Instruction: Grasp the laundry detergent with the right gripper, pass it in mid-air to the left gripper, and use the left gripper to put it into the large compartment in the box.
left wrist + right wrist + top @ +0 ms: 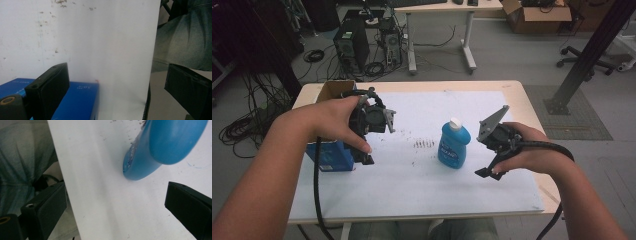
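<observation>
Bottle [454, 146] mid-table [412, 195]; box [332, 150] left (at edge).

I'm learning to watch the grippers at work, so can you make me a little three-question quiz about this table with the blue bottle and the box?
1. True or false: the blue bottle stands upright with its white cap on.
2. Which gripper is nearer the bottle? A) the left gripper B) the right gripper
3. Fill in: the open cardboard box with blue sides stands at the table's ____ edge in the high view.

Key
1. True. It stands on the white table top, held by nothing.
2. B. The jaws of both grippers stand apart, and the bottle is not between either pair.
3. Left, beside the left gripper.
</observation>
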Tool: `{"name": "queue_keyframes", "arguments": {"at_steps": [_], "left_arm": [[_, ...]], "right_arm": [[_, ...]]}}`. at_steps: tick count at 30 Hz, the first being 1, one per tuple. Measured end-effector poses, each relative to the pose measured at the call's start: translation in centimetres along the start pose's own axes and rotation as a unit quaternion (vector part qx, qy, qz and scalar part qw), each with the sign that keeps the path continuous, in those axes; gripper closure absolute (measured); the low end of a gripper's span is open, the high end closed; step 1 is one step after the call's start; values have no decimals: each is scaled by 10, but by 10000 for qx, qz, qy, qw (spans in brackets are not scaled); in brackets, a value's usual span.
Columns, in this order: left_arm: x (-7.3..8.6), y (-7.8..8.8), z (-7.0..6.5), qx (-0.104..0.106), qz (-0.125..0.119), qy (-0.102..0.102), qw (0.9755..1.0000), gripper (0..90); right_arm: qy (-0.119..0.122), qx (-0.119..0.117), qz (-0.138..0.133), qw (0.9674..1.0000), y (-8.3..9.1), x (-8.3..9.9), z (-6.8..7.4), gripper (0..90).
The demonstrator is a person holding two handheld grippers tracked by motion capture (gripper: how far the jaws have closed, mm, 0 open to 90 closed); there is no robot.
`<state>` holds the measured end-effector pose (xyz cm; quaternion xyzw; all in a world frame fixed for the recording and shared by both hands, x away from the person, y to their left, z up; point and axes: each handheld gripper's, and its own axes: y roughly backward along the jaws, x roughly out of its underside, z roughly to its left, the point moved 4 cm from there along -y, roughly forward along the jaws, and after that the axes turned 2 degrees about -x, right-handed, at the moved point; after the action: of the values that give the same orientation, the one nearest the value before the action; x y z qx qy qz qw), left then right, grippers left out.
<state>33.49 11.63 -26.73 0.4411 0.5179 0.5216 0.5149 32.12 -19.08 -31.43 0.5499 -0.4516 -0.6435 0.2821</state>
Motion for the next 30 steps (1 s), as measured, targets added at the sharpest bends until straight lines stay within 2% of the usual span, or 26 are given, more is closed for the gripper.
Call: {"name": "queue_keyframes", "arguments": {"at_steps": [7,14,17,23,28,30], "left_arm": [[-4,-4,3,9,56,-69,10000,59],[-6,-5,5,-5,35,-66,10000,57],[-5,-5,5,-15,19,-58,10000,57],[-5,-6,6,-35,27,-64,10000,56],[-7,-10,8,-26,23,-86,10000,56],[-8,-12,8,-21,14,-101,9999,56]], "right_arm": [[-271,181,-600,9977,-14,16,-10,41],[-578,313,-1121,9915,-32,29,-17,34],[-691,392,-1368,9874,-38,34,-21,35],[-862,605,-1857,9770,-49,39,-26,34],[-917,675,-2175,9694,-57,44,-29,31],[-906,686,-2265,9674,-61,46,-30,31]]}}
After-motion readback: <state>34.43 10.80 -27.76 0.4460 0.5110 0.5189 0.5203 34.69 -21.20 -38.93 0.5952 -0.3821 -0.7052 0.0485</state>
